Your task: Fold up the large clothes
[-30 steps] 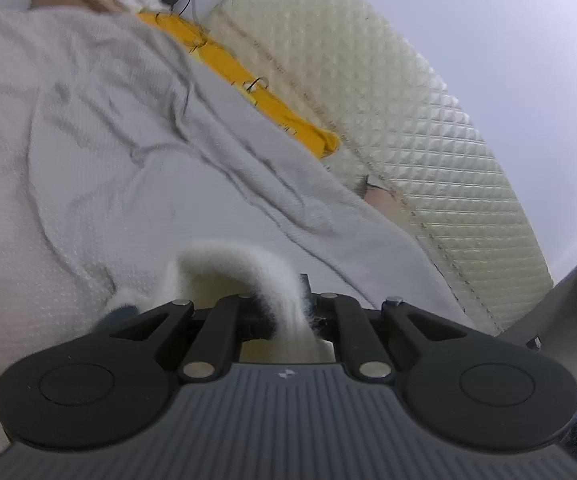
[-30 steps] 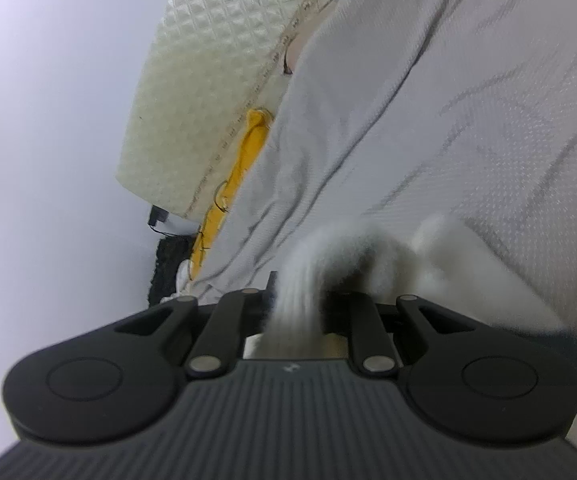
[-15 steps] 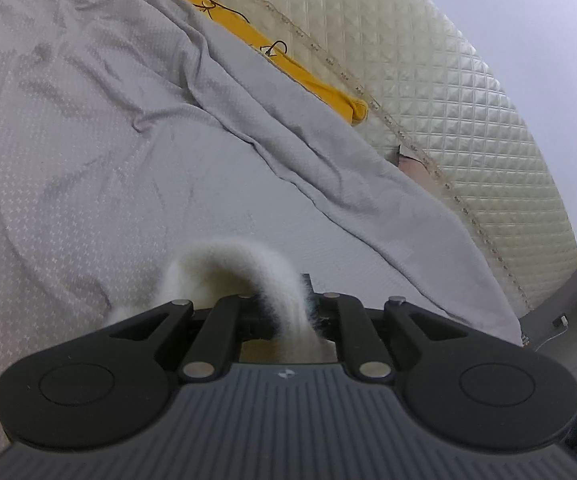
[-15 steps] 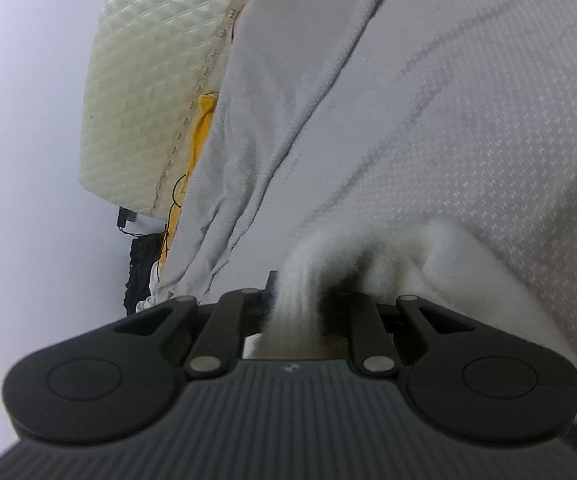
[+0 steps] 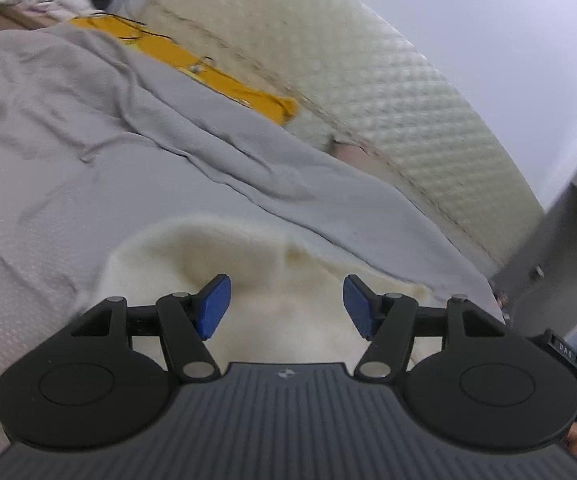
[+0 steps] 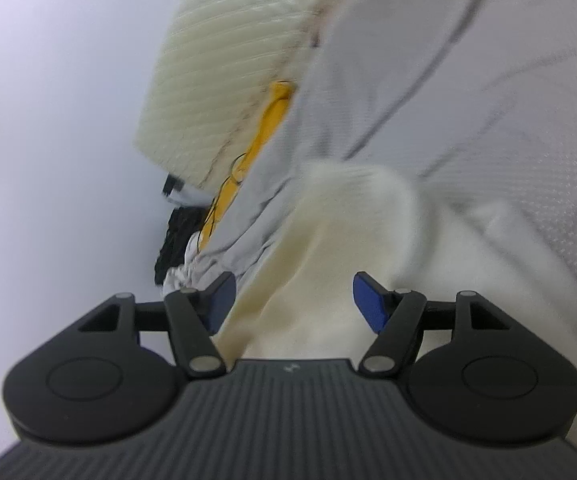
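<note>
On the grey bedsheet (image 5: 68,152), in front of both our tools, lies the cream fleece garment (image 5: 280,280), bunched into soft humps near the side where the quilted mattress (image 5: 388,92) leans against the wall. Our left gripper (image 5: 284,304) stands wide, its blue pads (image 5: 213,305) spread to either side of the fleece and pinching nothing; the cloth sits loose between and below them. Our right gripper (image 6: 292,304) is spread wide as well, with the garment (image 6: 328,280) rising in a thick fold just ahead of it, and its pads (image 6: 368,307) do not close on any cloth either. We judge that we are between folds: an edge has been laid down and let go, and the garment is resting on the sheet, not hanging from us. Both views are blurred, the right one more so, so we cannot tell how neat the fold is or where the hem runs. The next move calls for us to find two fresh corners or an edge of the fleece, set each pair of pads around a thin layer and not the whole bulk, close firmly, and lift evenly so the thick pile does not slip or drag the sheet. A yellow strip (image 5: 228,80) lies between sheet and mattress, well apart from our work.
</note>
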